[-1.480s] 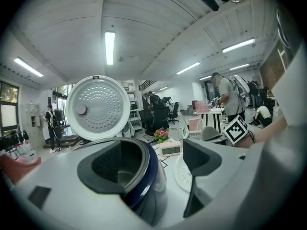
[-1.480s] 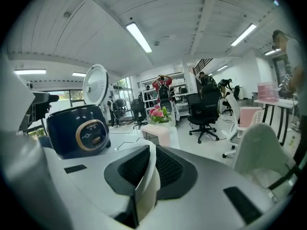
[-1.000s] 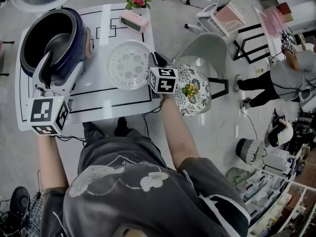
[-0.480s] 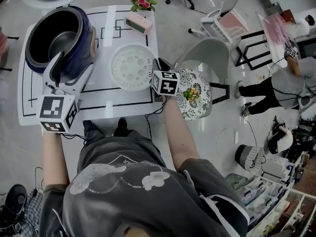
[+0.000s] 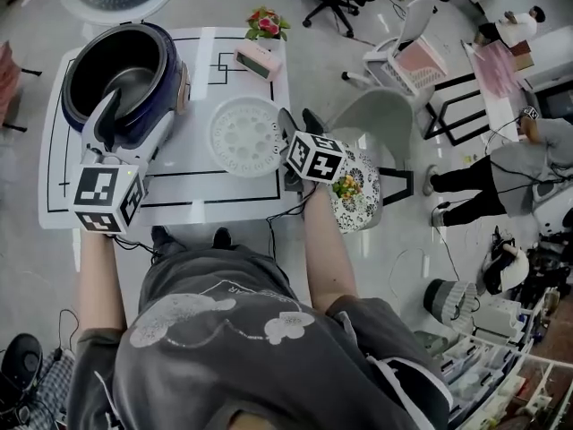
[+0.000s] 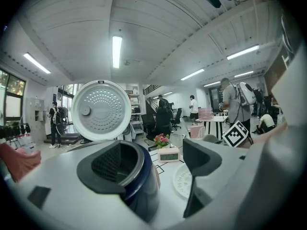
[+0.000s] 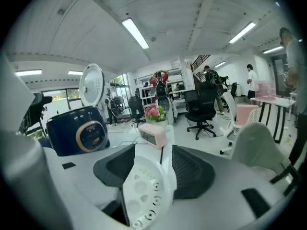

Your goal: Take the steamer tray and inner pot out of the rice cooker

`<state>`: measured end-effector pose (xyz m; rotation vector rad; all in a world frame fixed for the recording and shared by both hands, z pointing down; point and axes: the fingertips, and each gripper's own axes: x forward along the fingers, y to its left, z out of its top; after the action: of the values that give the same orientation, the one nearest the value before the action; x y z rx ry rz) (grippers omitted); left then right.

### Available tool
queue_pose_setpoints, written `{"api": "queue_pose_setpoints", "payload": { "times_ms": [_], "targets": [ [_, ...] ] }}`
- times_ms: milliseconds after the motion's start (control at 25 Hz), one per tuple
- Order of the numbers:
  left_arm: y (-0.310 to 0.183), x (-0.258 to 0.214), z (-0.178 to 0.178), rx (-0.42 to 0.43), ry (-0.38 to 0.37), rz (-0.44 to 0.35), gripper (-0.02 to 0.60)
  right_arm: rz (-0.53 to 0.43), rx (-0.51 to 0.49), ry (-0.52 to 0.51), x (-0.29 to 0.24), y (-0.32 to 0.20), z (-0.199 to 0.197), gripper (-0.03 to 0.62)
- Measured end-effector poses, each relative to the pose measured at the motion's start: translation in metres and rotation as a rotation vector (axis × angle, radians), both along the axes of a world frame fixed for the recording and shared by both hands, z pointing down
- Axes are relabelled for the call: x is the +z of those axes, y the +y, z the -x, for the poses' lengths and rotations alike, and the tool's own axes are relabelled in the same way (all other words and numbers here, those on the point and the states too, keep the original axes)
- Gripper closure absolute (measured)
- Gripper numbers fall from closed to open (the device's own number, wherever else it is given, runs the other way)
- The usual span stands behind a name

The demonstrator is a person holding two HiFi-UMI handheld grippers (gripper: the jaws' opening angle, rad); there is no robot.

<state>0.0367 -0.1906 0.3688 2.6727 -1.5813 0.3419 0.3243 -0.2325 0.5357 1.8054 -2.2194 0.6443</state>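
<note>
The rice cooker (image 5: 170,74) stood open at the left of the table (image 5: 206,191), with the inner pot (image 5: 134,79) inside. The pot looked like smooth, stiff metal, probably rather heavy, so its rim was the place to grip. The left gripper (image 6: 156,162) straddled that rim, jaws apart and seemingly not pressing. The light steamer tray (image 5: 246,133) lay on the table. The jaws of the right gripper (image 7: 153,169) had just been opening, with the tray's edge loose between them. A clock (image 5: 255,59) and flowers (image 5: 267,22) stood behind, out of the way.

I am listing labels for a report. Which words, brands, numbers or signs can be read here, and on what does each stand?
No text can be read.
Pink clock: display too blurred.
Rice cooker front panel: too small to read.
Square markers: coded patterns, no letters.
Grey shirt: print too blurred.
</note>
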Motion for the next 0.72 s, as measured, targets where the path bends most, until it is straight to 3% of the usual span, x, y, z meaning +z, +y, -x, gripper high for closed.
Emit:
{"api": "queue_pose_setpoints", "payload": {
  "times_ms": [200,440,720],
  "targets": [
    [-0.008,-0.016,0.023,-0.031,0.003,-0.033,0.176,-0.142,-0.102,-0.069,-0.067,-0.016,0.046,0.29],
    [-0.023,-0.018,0.08,-0.113,-0.029,-0.026,0.176,-0.322,-0.306,-0.207,-0.142,-0.019,0.135,0.283],
    [-0.049,0.003,0.145,-0.18,-0.041,0.044,0.176,-0.313,-0.461,-0.17,-0.152,-0.033,0.227,0.283]
  ]
}}
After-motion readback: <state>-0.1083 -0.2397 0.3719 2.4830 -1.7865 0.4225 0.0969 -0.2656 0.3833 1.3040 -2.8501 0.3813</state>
